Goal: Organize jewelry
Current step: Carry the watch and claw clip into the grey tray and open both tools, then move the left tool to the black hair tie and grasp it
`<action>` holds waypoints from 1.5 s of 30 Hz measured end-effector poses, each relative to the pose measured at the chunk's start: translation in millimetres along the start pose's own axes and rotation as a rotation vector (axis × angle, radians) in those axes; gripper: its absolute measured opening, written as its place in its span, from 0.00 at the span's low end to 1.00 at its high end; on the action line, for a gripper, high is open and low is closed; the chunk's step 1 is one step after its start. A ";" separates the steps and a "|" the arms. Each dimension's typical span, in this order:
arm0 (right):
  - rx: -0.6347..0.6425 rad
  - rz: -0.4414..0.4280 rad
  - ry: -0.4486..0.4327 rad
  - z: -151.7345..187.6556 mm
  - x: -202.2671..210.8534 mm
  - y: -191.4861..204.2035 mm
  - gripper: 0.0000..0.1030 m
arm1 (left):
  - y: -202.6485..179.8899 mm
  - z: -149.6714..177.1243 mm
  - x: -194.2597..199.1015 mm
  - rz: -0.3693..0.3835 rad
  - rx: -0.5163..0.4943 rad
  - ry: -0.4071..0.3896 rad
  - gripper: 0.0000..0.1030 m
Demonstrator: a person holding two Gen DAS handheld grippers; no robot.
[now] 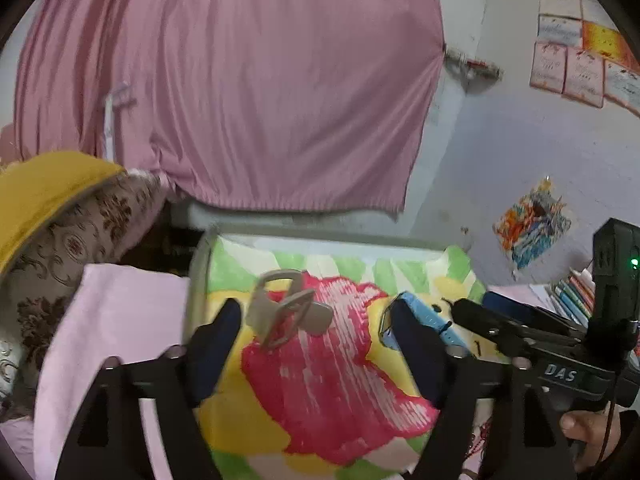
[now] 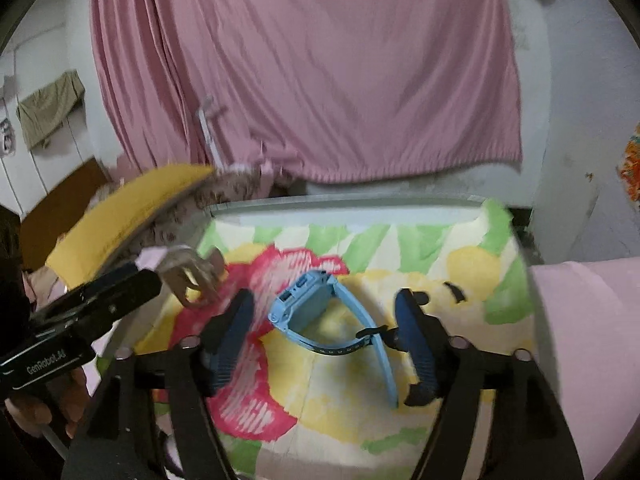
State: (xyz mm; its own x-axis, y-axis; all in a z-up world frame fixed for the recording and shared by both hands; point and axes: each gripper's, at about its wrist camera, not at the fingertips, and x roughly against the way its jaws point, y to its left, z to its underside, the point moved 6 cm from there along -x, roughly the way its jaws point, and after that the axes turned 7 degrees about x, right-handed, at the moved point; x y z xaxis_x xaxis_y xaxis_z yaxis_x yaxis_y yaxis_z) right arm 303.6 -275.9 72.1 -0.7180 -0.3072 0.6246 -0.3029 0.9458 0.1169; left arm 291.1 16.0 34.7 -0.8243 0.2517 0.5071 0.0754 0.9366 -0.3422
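Note:
A beige hair claw clip (image 1: pixel 286 308) lies on the flowered cloth (image 1: pixel 332 380) of a small table. My left gripper (image 1: pixel 316 344) is open, its fingers to either side of the clip and just short of it. A light blue wristwatch (image 2: pixel 320 312) lies on the same cloth (image 2: pixel 440 272), between the open fingers of my right gripper (image 2: pixel 328 348). The watch also shows in the left wrist view (image 1: pixel 428 320), partly behind my left gripper's right finger. The clip shows blurred in the right wrist view (image 2: pixel 196 276).
A pink curtain (image 1: pixel 240 80) hangs behind the table. A yellow cushion (image 1: pixel 36 196) and patterned bedding (image 1: pixel 80 248) lie to the left. Pink cloth (image 2: pixel 592 340) flanks the table. Books (image 1: pixel 572 292) are stacked at the right by the wall.

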 end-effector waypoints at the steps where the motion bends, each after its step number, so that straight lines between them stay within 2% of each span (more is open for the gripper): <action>1: 0.003 0.011 -0.027 0.3 10.3 0.5 0.73 | -0.8 0.9 11.5 0.003 -0.001 -0.036 0.83; 4: 0.010 0.025 -0.094 3.0 38.9 1.4 0.82 | -2.2 3.9 33.5 0.009 0.001 -0.090 0.92; 6: -0.002 0.047 -0.150 8.2 62.9 1.5 0.94 | -4.1 8.9 49.5 0.008 0.001 -0.127 0.98; 9: 0.003 0.055 -0.214 17.1 91.2 6.7 0.98 | -8.8 17.8 69.7 0.011 -0.019 -0.165 1.00; 15: 0.060 0.065 -0.315 40.6 135.0 26.1 0.99 | -17.0 39.6 98.9 0.007 -0.056 -0.206 1.00; 19: 0.096 0.091 -0.337 55.9 152.9 36.9 0.99 | -17.1 55.8 116.3 0.001 -0.059 -0.238 1.00; 28: 0.118 0.120 -0.361 88.1 170.5 46.8 0.99 | -6.3 86.8 131.2 -0.027 -0.054 -0.245 1.00; 32: 0.119 0.121 -0.322 105.1 166.1 45.8 0.99 | -2.3 97.5 126.7 -0.035 -0.054 -0.213 1.00; 41: 0.110 0.076 -0.164 134.5 140.6 46.4 0.97 | 3.4 113.8 101.7 0.001 -0.023 -0.026 0.99; 43: 0.110 0.072 -0.145 136.1 137.2 46.9 0.91 | 2.1 115.3 95.0 0.011 -0.020 0.016 0.94; 45: 0.108 0.068 -0.114 136.5 132.0 47.5 0.73 | 0.3 118.1 86.2 0.009 -0.022 0.069 0.85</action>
State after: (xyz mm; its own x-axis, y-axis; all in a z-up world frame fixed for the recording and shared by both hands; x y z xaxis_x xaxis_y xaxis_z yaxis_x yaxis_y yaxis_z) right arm 108.9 -285.8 54.7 -0.8038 -0.2589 0.5356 -0.3128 0.9498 -0.0103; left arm 153.7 9.2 -15.1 -0.7827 0.2755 0.5581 0.0953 0.9392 -0.3298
